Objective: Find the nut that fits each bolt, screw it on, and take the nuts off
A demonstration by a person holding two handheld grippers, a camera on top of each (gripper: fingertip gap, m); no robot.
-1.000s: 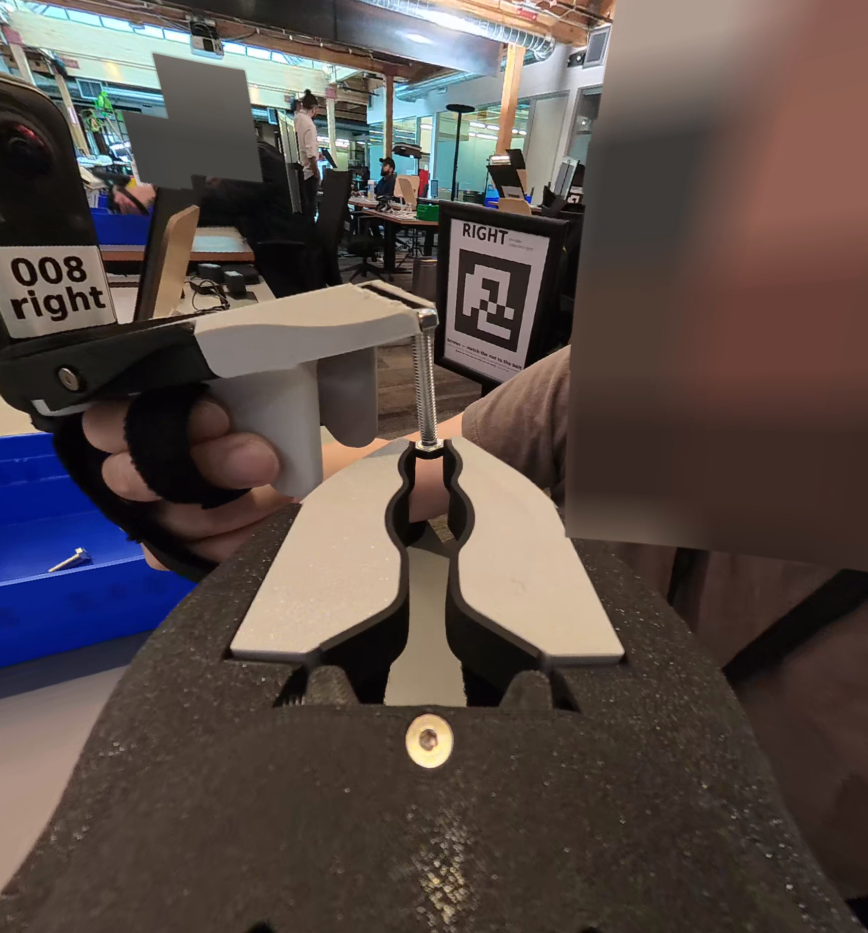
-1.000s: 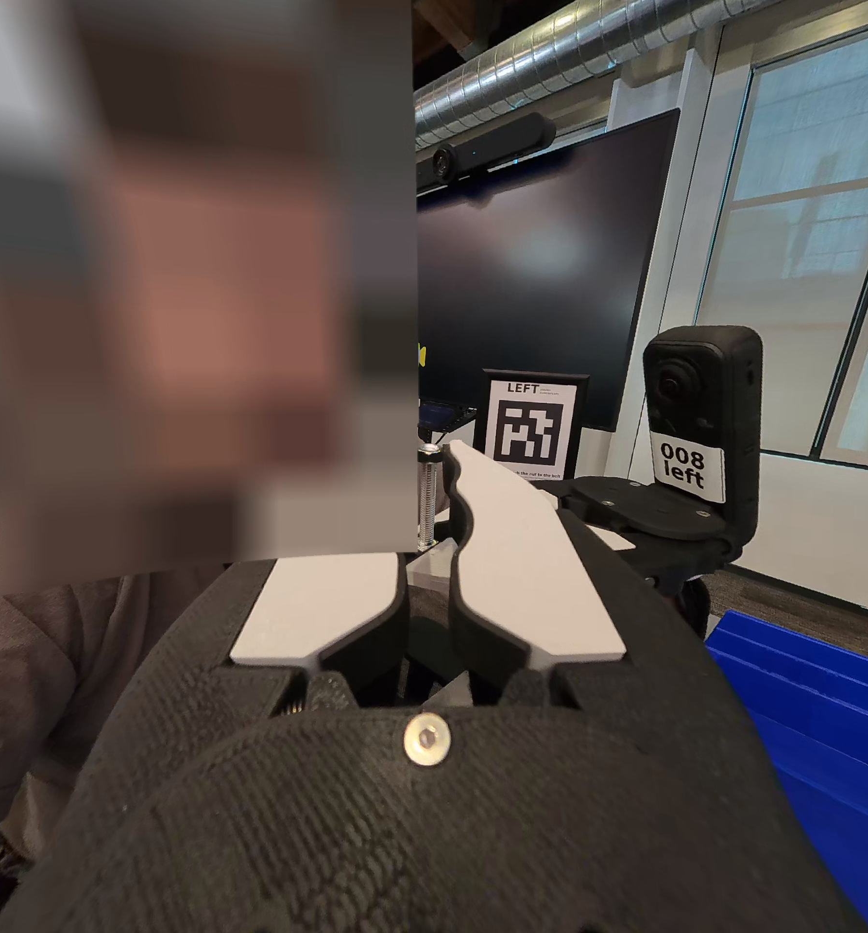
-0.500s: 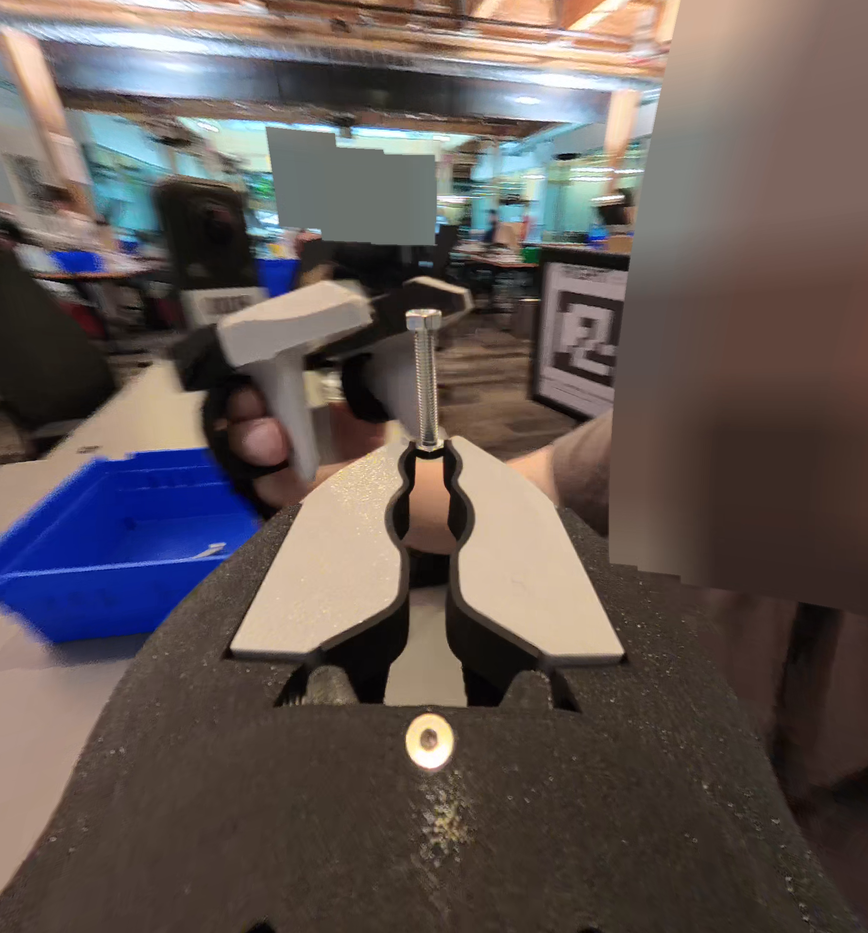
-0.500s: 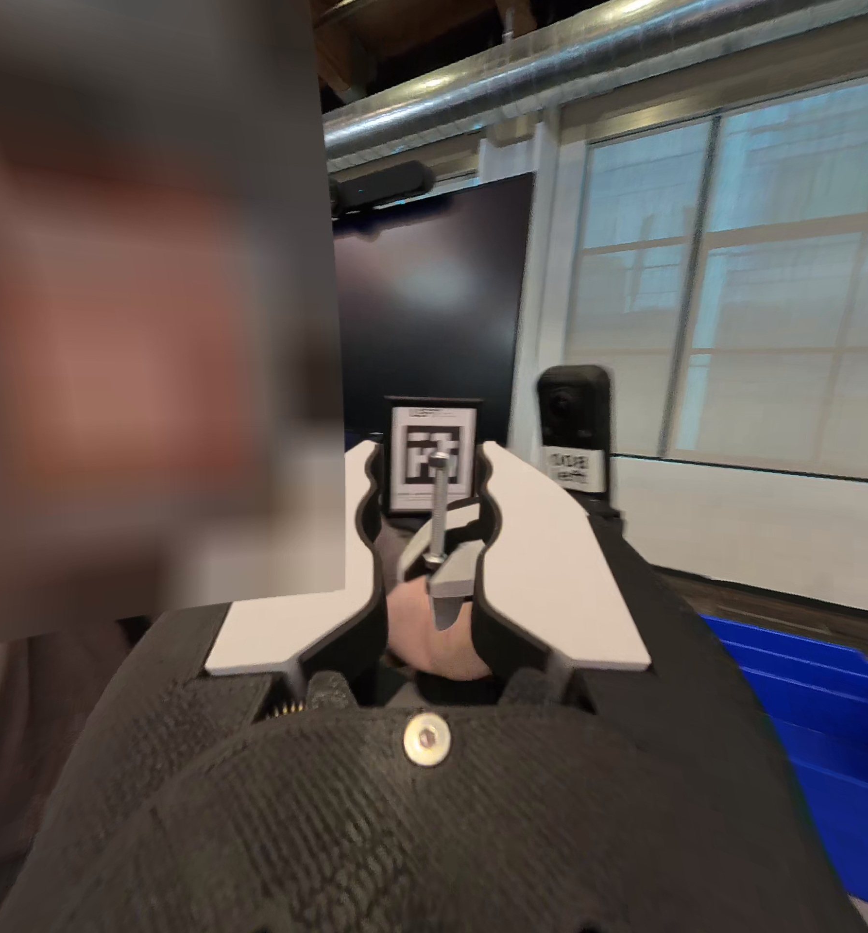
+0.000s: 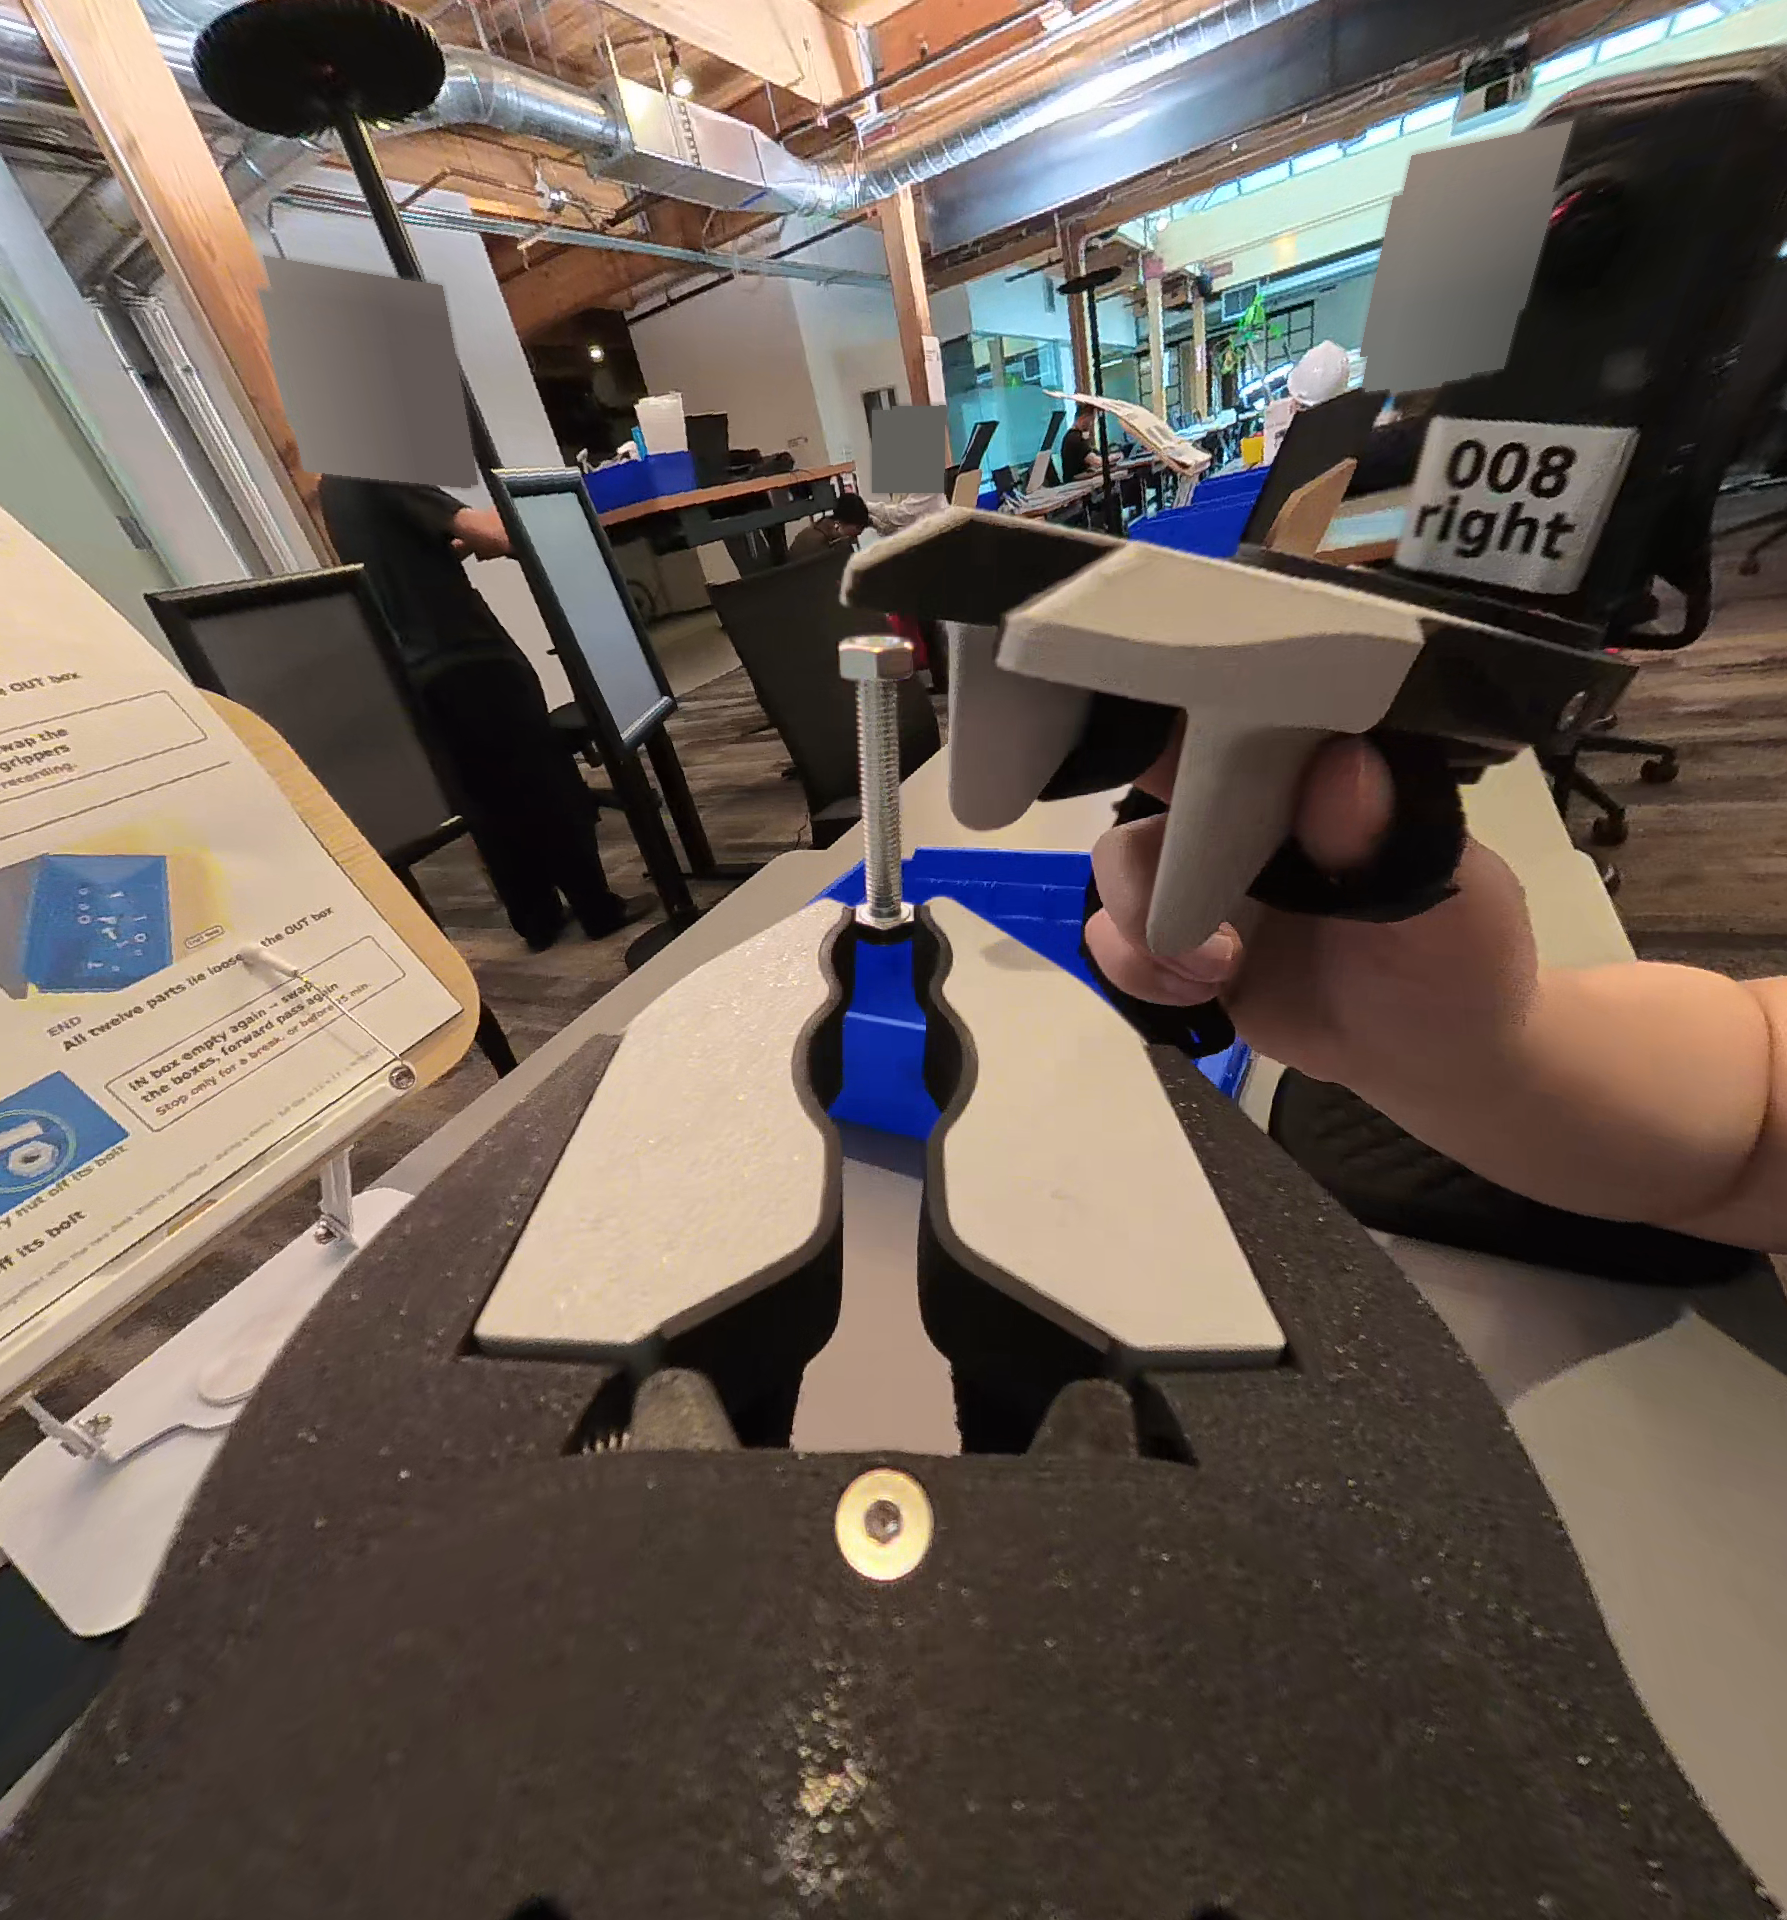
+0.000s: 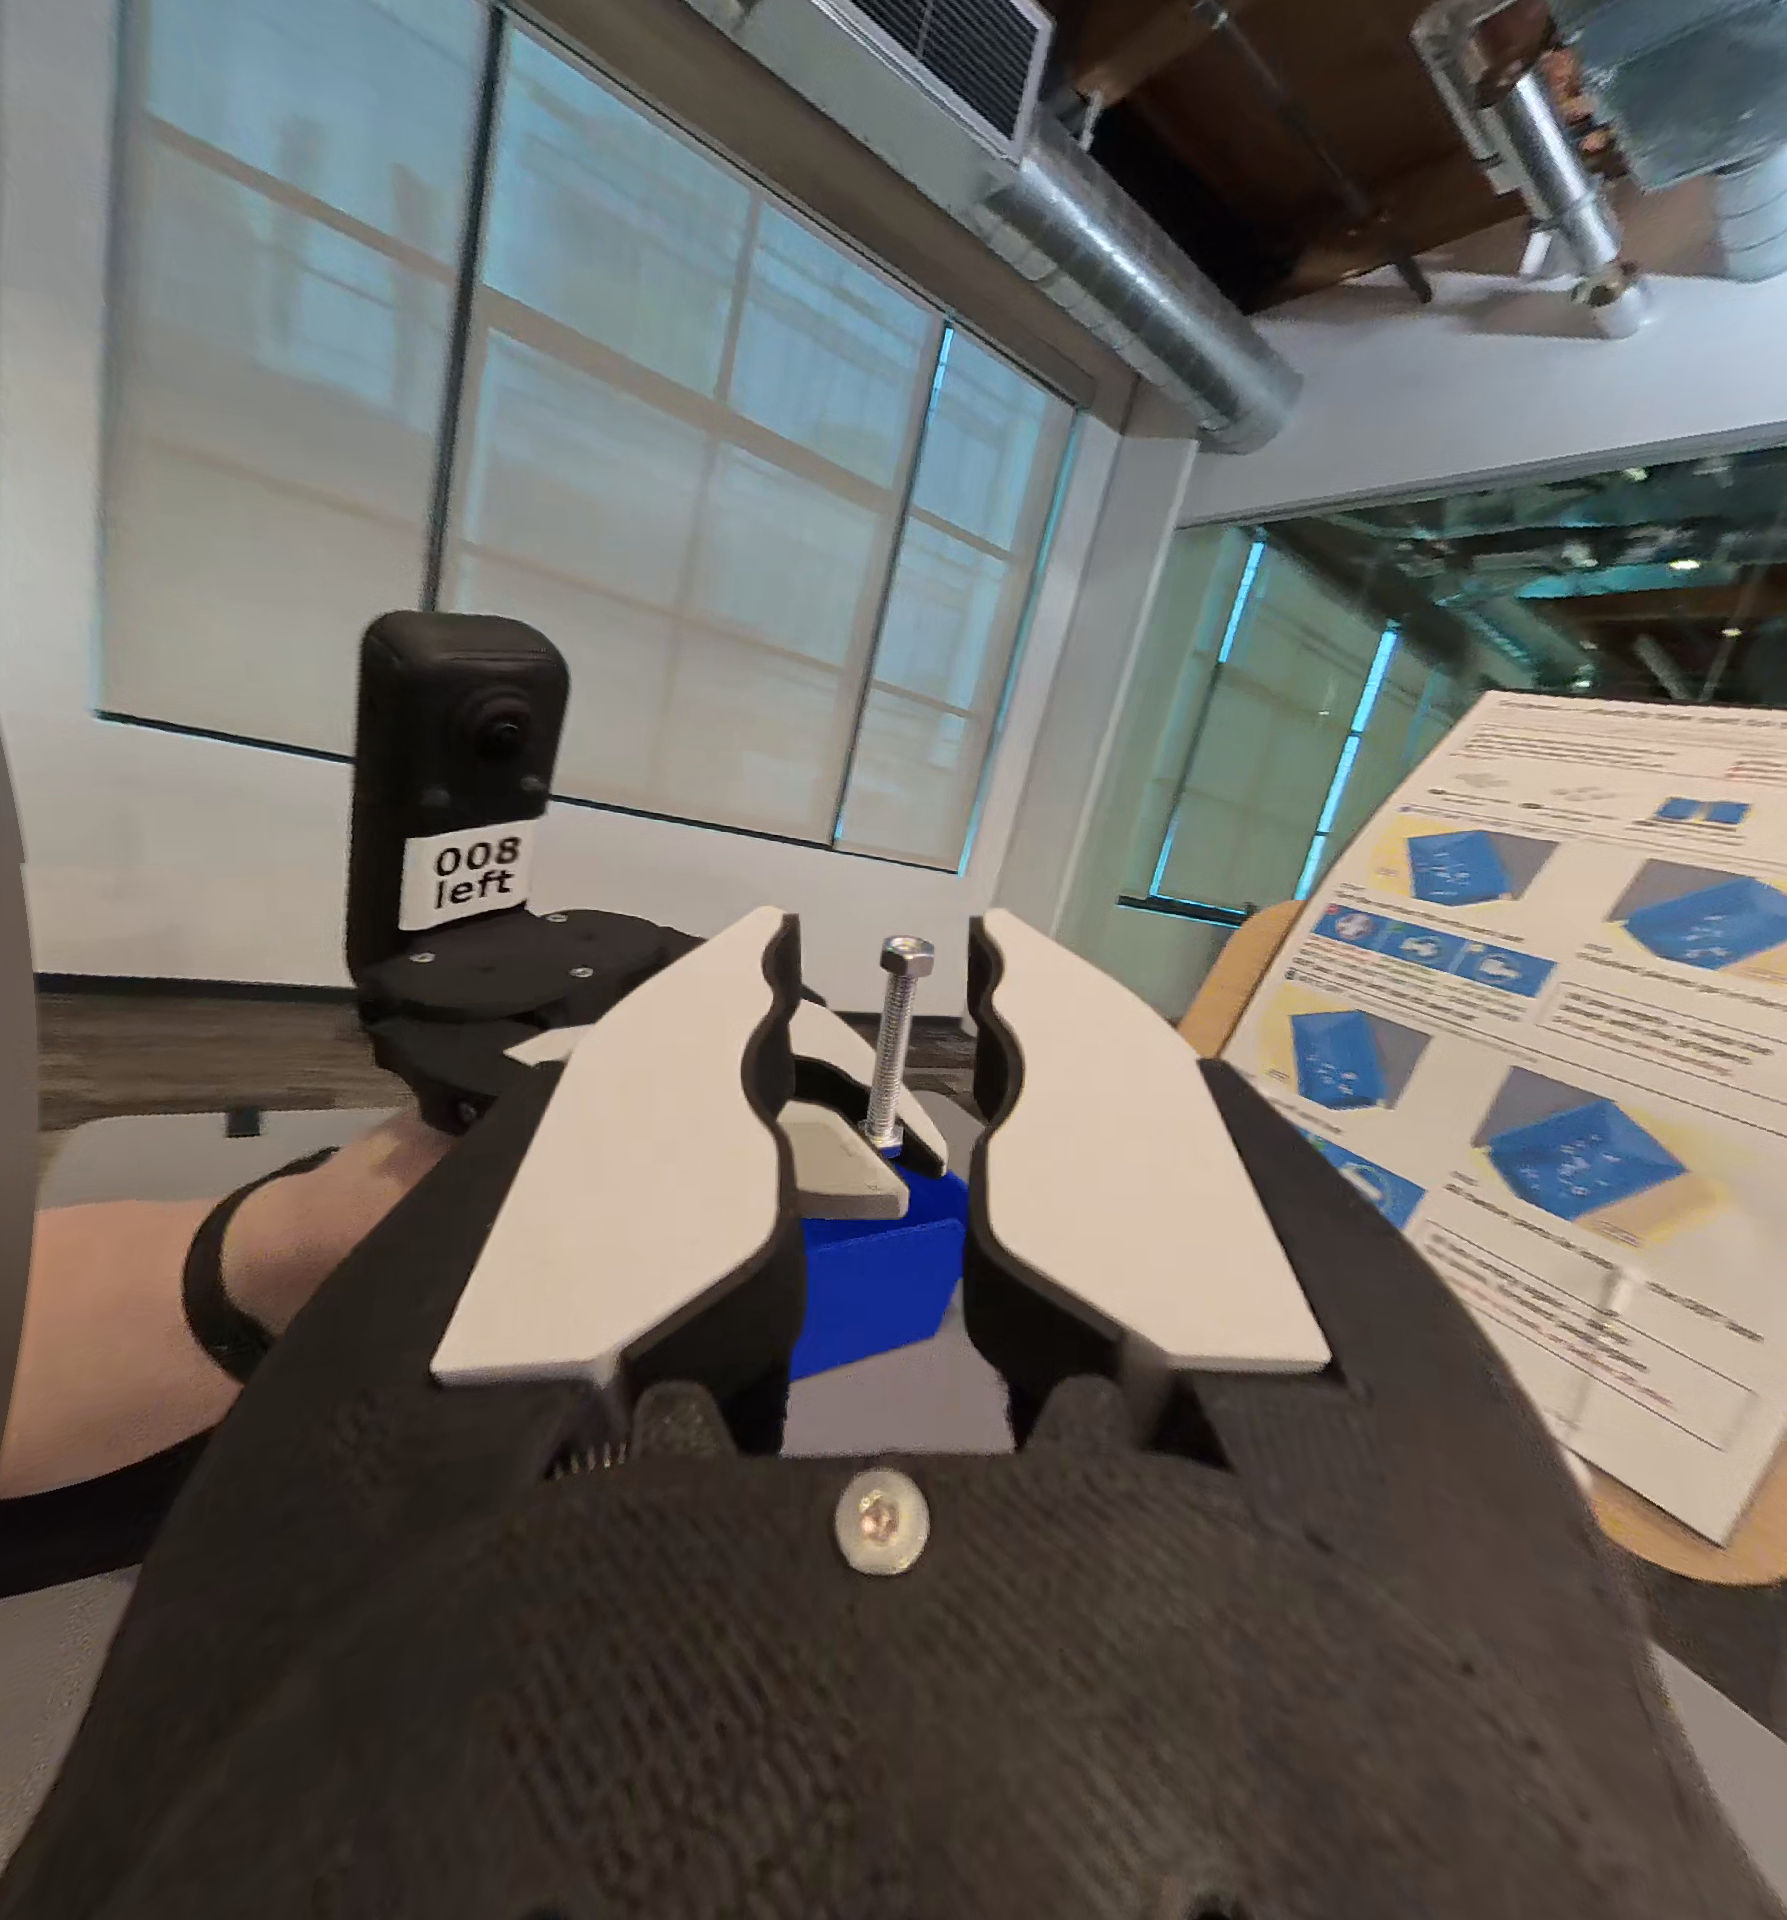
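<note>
Blue bin behind, left gripper pinching upright bolt

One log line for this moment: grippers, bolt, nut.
left gripper: shut on nut | bolt: upright, head up, threaded in nut | right gripper: open, apart from bolt | blue bin: behind

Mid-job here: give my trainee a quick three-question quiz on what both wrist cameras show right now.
1. True or false: the right gripper is clamped on the bolt.
2. Which way does the bolt's hex head point? A up, B down, C sideways.
3. Fill in: behind the left gripper sits a blue ____.

Key
1. False: its jaws stand open, apart from the bolt, which the left gripper pinches at the nut on its lower end.
2. A.
3. Bin.
</note>
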